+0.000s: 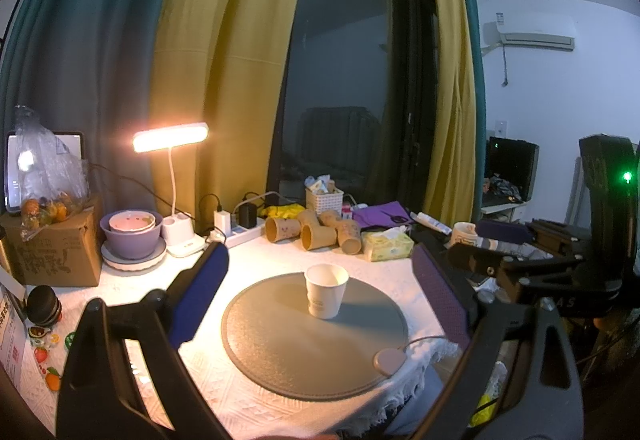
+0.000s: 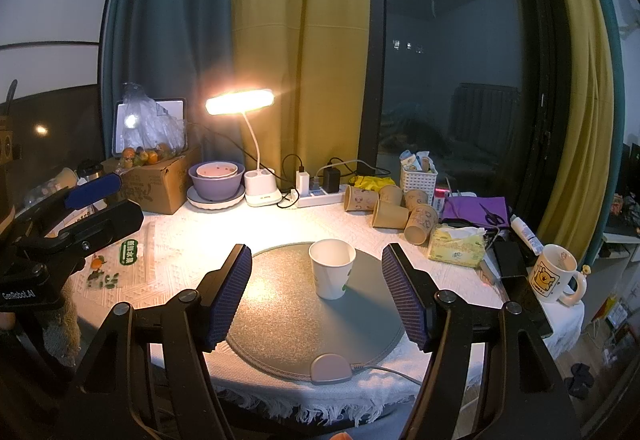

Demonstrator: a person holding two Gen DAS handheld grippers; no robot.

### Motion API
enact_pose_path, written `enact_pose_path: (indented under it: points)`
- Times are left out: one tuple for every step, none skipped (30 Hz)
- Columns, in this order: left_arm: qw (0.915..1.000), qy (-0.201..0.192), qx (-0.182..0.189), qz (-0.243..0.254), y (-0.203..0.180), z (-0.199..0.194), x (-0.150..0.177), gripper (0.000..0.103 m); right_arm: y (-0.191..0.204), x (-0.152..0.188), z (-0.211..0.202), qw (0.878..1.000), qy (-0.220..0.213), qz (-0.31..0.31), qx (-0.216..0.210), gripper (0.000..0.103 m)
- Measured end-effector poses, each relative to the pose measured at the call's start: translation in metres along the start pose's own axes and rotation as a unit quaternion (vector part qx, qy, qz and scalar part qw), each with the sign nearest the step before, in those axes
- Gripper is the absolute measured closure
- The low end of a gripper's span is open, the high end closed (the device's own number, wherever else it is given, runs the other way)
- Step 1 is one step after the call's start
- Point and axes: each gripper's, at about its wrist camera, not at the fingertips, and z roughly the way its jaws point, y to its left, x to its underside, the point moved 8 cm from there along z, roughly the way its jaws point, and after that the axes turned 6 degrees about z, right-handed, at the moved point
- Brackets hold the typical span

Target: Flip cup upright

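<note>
A white paper cup [image 1: 326, 290] stands upright, mouth up, on the round grey mat [image 1: 280, 344]; it also shows in the right wrist view [image 2: 332, 268] on the mat [image 2: 288, 312]. My left gripper [image 1: 320, 304] is open, its blue pads spread wide to either side of the cup and nearer the camera, holding nothing. My right gripper [image 2: 316, 292] is open and empty, its pads apart on both sides of the cup, just short of it. The right gripper's body shows at the right edge of the left wrist view [image 1: 560, 260].
Several brown paper cups [image 2: 396, 212] lie on their sides behind the mat, by a tissue pack [image 2: 456, 248]. A lit desk lamp [image 2: 240, 102], purple bowl [image 2: 218, 180], cardboard box [image 2: 160, 180], power strip [image 2: 320, 196] and mug [image 2: 554, 274] ring the table. A small pad with cable [image 2: 330, 368] sits at the mat's front edge.
</note>
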Motion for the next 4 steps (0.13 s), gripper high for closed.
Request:
enact_pose_path:
  points:
    - [1.0000,-0.002,0.008,0.000,-0.0019,-0.0008,-0.0004,0.009,-0.0003,-0.0006,0.0000,1.000,0.000,0.000,0.000,0.032]
    - [0.9998,-0.007,0.017,0.002,-0.0056,-0.0005,-0.0015,0.009,-0.0001,-0.0005,0.0002,1.000,0.000,0.000,0.000,0.032]
    - [0.9997,-0.010,0.022,0.006,-0.0084,-0.0002,-0.0011,0.009,0.0003,-0.0008,0.0007,1.000,0.000,-0.001,-0.001,0.032]
    - [0.9996,-0.008,0.025,0.011,-0.0104,0.0029,0.0011,0.009,0.0015,-0.0005,0.0029,1.000,0.000,-0.003,-0.002,0.032]
